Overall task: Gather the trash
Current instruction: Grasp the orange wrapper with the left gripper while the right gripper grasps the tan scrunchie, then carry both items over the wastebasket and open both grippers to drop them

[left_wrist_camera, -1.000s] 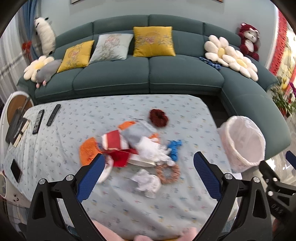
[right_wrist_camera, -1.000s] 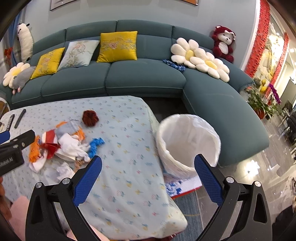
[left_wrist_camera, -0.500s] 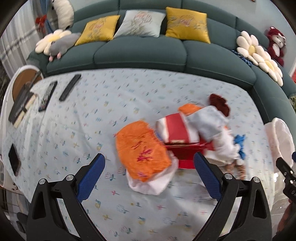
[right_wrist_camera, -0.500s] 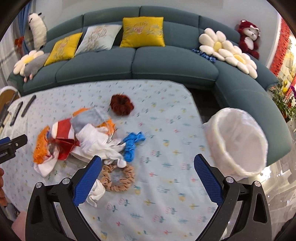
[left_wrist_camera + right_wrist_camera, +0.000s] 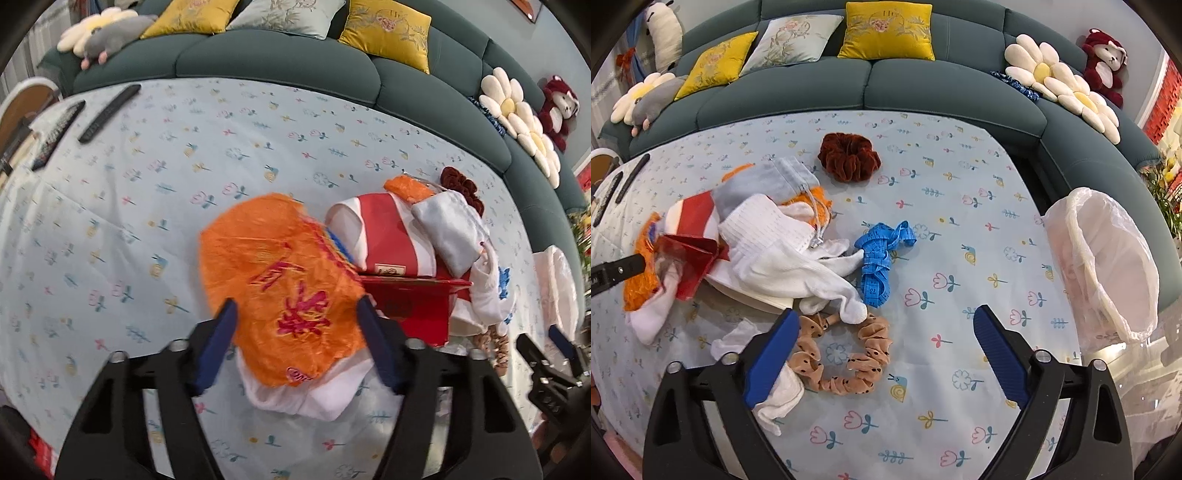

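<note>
You are bringing the left gripper (image 5: 297, 321) down over the orange crinkled bag (image 5: 284, 284) near the middle of the table (image 5: 147, 184); its jaws have just been closing and are flanking the bag, not yet pinching. The bag's long axis is running away from you. Your right gripper (image 5: 882, 339) is gaping over the soft tan scrunchie (image 5: 846, 354), narrowing slightly. The lined bin (image 5: 1108, 266) is standing off the table's right edge.

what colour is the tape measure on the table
Bright blue tape measure, clearest in the right wrist view.
</note>
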### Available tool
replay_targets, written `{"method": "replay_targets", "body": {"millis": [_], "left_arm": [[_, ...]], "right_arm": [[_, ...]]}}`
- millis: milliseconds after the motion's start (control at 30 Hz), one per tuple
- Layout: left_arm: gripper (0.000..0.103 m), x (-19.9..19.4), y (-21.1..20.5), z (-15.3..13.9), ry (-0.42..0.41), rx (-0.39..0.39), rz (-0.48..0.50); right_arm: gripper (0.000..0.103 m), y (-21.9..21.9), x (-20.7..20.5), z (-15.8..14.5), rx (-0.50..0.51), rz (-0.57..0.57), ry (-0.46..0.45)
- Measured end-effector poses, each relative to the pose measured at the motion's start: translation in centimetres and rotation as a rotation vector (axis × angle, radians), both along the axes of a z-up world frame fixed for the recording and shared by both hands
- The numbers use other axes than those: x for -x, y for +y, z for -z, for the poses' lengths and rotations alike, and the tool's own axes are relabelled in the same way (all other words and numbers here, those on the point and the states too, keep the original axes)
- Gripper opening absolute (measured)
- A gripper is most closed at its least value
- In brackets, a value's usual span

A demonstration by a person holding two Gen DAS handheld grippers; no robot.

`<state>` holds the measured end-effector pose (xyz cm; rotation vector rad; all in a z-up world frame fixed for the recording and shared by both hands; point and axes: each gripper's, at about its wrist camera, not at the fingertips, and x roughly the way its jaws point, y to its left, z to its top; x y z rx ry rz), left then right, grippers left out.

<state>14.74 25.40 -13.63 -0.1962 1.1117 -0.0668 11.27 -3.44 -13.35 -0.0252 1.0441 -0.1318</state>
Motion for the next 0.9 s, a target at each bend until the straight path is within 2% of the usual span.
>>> {"method": "replay_targets", "body": {"millis": [33,67,133,200,367,400,500,700,900], "left_arm": [[0.042,0.0,-0.1,0.1,0.001,0.010,0.003],[0.036,-0.1,-0.2,0.1,0.000,0.017,0.008],[0.016,0.0,-0.5,-0.1,-0.012,0.018,0.017],[0.006,0.1,-0.5,-0.2,-0.017,0.016,0.023],[0.004,0.5,-0.3,-1.1,-0.047,0.018,0.021],[0.003,0.6,-0.3,-1.3,-0.051,0.019,0.019],[0.003,1.1,-0.2,-2.7,-0.076,0.029,0.013],[0.003,2.2,-1.4,-6.8,-0.140,0.029,0.034],[0.003,2.8,-5.6,-12.4,-0.226,0.044,0.119]], "right_arm": [[0.078,-0.1,-0.1,0.4,-0.003,0.001,0.012],[0.075,-0.2,-0.2,0.9,-0.013,0.005,0.029],[0.068,-0.6,-0.2,1.7,-0.035,0.014,0.050],[0.059,-0.9,-0.3,2.5,-0.060,0.026,0.070],[0.035,-1.4,-0.7,4.0,-0.108,0.036,0.110],[0.025,-1.4,-0.7,4.1,-0.116,0.033,0.117],[0.015,-1.4,-0.5,4.2,-0.126,0.018,0.117],[0.012,-2.2,0.6,1.7,-0.159,0.018,0.061],[0.012,-4.3,1.9,-3.7,-0.191,0.035,-0.063]]}}
